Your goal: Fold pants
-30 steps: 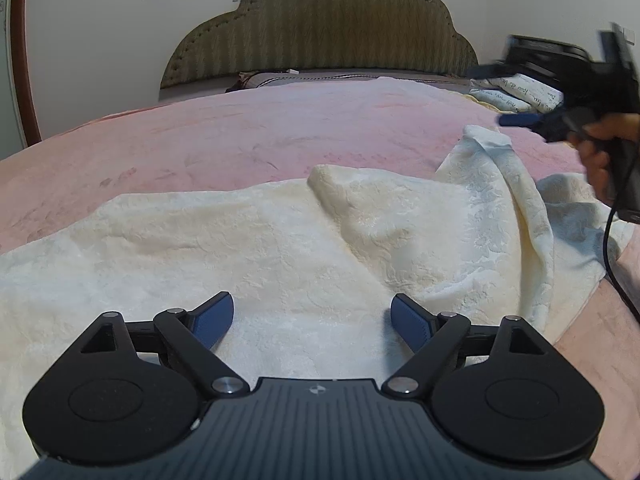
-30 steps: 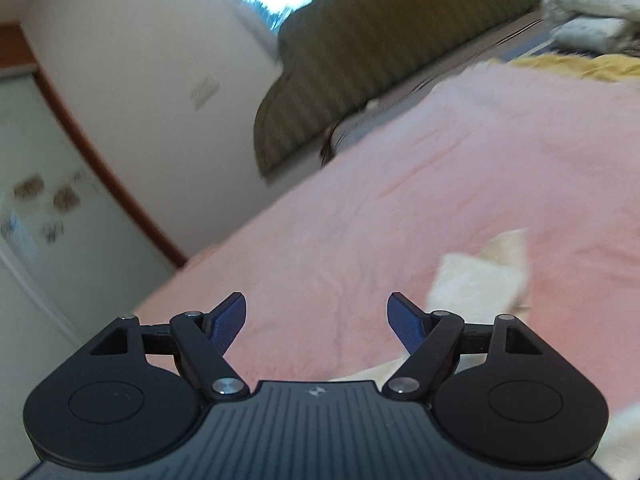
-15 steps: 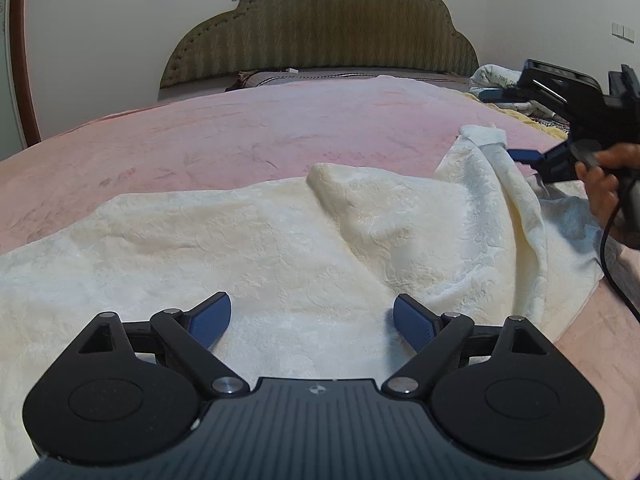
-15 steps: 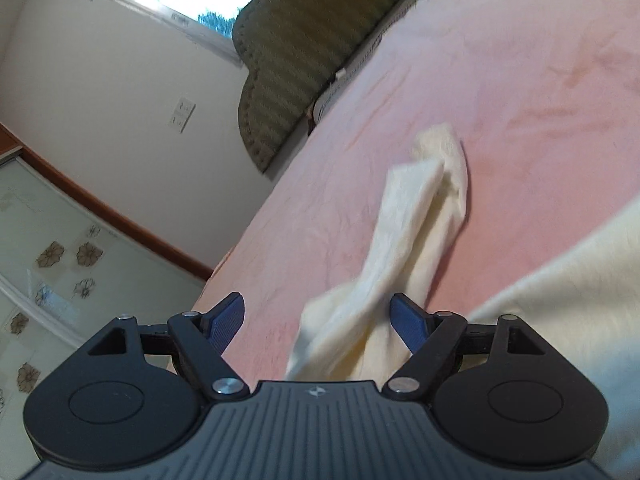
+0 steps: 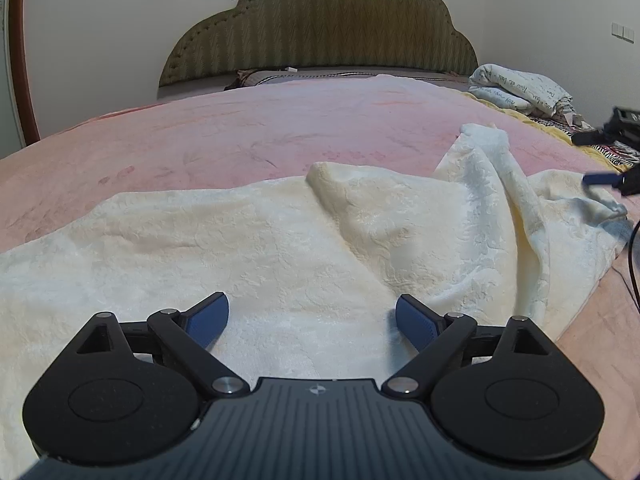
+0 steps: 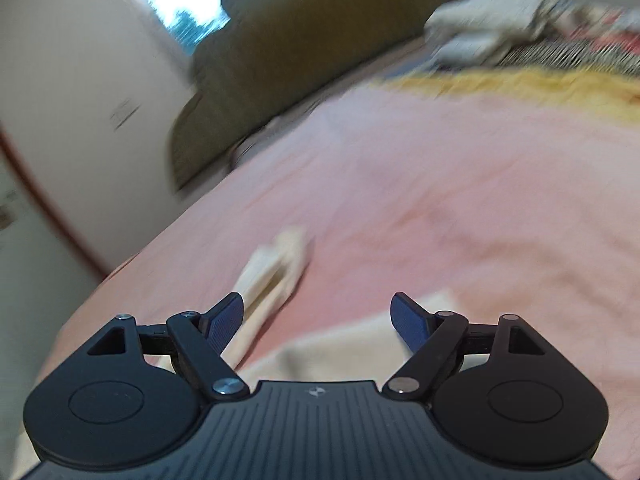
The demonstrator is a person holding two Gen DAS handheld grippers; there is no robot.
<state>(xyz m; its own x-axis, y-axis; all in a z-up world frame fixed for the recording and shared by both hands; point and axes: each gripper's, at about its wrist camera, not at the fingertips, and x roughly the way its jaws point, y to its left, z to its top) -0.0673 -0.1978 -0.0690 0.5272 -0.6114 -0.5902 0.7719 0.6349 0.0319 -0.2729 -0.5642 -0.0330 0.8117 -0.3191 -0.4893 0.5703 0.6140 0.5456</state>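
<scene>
Cream textured pants [image 5: 248,248] lie spread and rumpled across the pink bed cover, with a raised fold [image 5: 492,160] at the right. My left gripper [image 5: 312,316] is open and empty, low over the near part of the fabric. My right gripper [image 6: 318,316] is open and empty; its view is blurred, with a strip of the cream pants [image 6: 272,272] just past its left finger and more fabric [image 6: 340,352] below. The right gripper also shows at the right edge of the left wrist view [image 5: 608,160], beside the pants' right edge.
The pink bed cover [image 5: 240,140] stretches back to a green padded headboard [image 5: 320,32]. Folded bedding [image 5: 520,88] and a yellow and striped blanket [image 6: 520,80] lie at the far right. A black cable [image 5: 632,256] hangs at the right edge.
My right gripper has drawn back to the right, away from the raised fold, and its view has swung fast. The left gripper and the pants have barely moved.
</scene>
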